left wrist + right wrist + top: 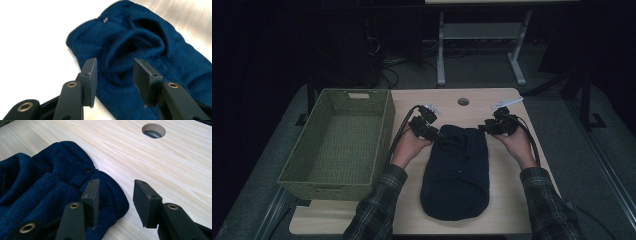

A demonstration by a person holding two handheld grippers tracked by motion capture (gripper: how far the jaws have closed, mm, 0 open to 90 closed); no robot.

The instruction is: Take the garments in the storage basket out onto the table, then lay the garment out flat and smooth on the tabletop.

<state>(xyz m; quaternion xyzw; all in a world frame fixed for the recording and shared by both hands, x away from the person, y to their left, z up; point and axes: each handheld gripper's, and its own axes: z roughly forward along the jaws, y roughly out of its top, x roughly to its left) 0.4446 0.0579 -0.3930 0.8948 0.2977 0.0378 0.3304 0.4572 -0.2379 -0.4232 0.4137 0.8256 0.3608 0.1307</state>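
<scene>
A dark blue knitted garment [455,172] lies folded in the middle of the wooden table [507,200], its collar end toward the far side. My left gripper [434,134] hovers at the garment's far left corner with its jaws apart and no cloth pinched between them; the left gripper view shows the blue knit [140,47] below the open pads. My right gripper [484,128] is at the far right corner, also open, with the garment's edge [75,170] and a small button [87,169] just beyond its left pad.
A green woven basket [384,131] stands on the left of the table, close to my left hand. A round cable hole [463,101] sits in the table's far middle [153,130]. A white desk frame [441,55] stands on the floor behind.
</scene>
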